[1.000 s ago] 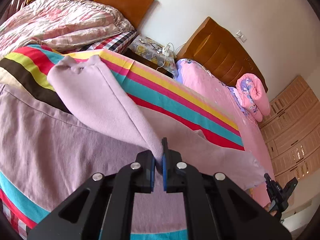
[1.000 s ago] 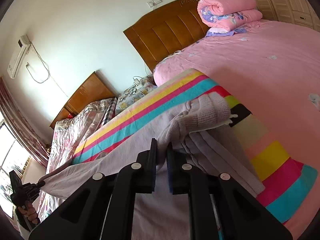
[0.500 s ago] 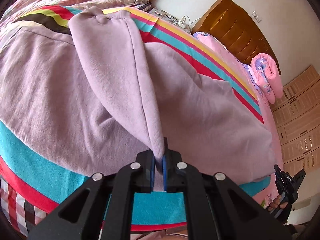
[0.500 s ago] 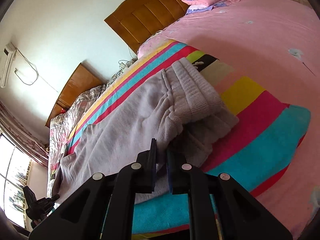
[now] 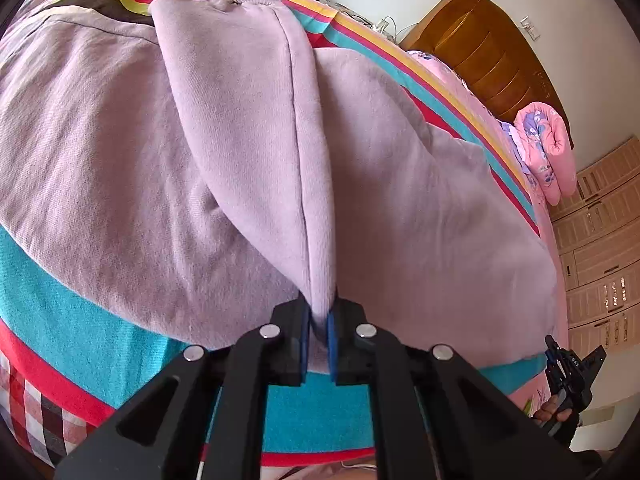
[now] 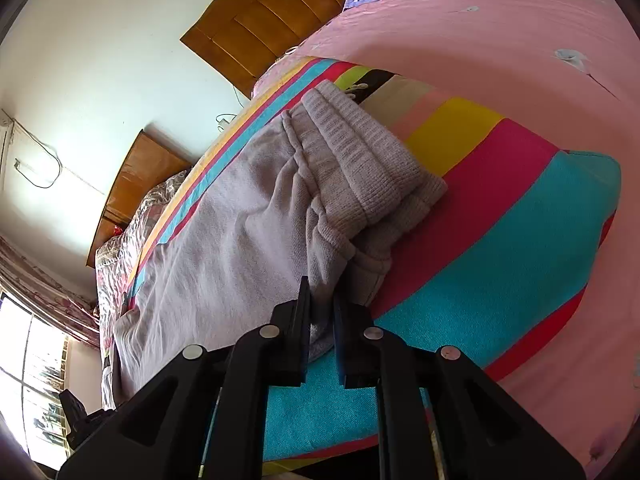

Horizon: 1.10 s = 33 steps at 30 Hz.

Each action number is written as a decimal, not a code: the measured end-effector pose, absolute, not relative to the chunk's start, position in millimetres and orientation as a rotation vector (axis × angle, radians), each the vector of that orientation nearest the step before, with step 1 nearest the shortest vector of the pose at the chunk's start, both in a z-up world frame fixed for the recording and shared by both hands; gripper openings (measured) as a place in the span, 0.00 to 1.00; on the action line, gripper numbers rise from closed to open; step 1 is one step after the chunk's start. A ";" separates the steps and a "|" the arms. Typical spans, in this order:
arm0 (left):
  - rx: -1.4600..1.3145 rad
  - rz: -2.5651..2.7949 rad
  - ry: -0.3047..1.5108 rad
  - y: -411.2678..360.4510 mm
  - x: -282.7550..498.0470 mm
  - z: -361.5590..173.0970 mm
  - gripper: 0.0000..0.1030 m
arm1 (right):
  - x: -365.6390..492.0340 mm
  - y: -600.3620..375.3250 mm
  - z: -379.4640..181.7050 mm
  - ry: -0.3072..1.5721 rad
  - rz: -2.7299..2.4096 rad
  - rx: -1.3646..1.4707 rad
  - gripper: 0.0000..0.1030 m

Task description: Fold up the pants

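Note:
Lilac-grey pants (image 5: 240,160) lie spread on a striped blanket (image 5: 60,300), one leg folded over the rest. My left gripper (image 5: 319,312) pinches that leg's edge low over the blanket's near edge; its jaws are opening, with cloth still between the pads. In the right wrist view the same pants (image 6: 224,240) show their ribbed waistband (image 6: 360,152) folded on top. My right gripper (image 6: 322,304) is shut on a fold of cloth just below the waistband, near the turquoise stripe (image 6: 520,232). Each view shows the other gripper small at its edge: the right one (image 5: 568,376), the left one (image 6: 76,412).
The blanket covers a pink bed (image 6: 480,32) with a wooden headboard (image 5: 492,52) and a rolled pink quilt (image 5: 544,152). A second bed with a floral cover (image 6: 120,248) lies beyond. Wardrobe doors (image 5: 600,240) stand right, a window (image 6: 32,380) left.
Both grippers came down toward the blanket with the cloth still in them. The lifted leg and waistband now lie over the rest of the pants.

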<state>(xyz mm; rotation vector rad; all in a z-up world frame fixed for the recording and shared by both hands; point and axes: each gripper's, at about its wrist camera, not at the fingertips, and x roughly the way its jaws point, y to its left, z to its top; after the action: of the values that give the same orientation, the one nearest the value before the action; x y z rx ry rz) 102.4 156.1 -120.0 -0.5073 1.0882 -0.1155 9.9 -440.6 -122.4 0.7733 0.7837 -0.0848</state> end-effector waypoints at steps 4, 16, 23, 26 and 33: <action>-0.481 -0.115 1.092 152.0 102.8 -116.8 0.12 | 9.8 -438.0 -117.7 0.792 -0.068 0.776 0.25; -0.388 -0.101 1.046 134.3 101.5 -109.4 0.08 | 9.5 -420.1 -106.8 0.772 -0.084 0.678 0.15; -0.406 -0.117 1.064 140.9 99.3 -119.1 0.08 | 10.7 -421.7 -120.8 0.799 -0.110 0.669 0.10; -0.418 -0.128 1.067 143.6 100.3 -119.8 0.08 | 12.1 -419.3 -114.9 0.818 -0.115 0.628 0.11; -0.375 -0.082 0.989 160.5 89.9 -94.1 0.58 | -4.4 -420.1 -57.5 0.736 -0.229 0.496 0.60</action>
<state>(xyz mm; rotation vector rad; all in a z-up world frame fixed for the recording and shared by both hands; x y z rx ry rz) 89.9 160.5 -94.1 -0.3748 0.9891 -0.0819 -4.4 -420.1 -57.5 0.4962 0.7364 -0.2295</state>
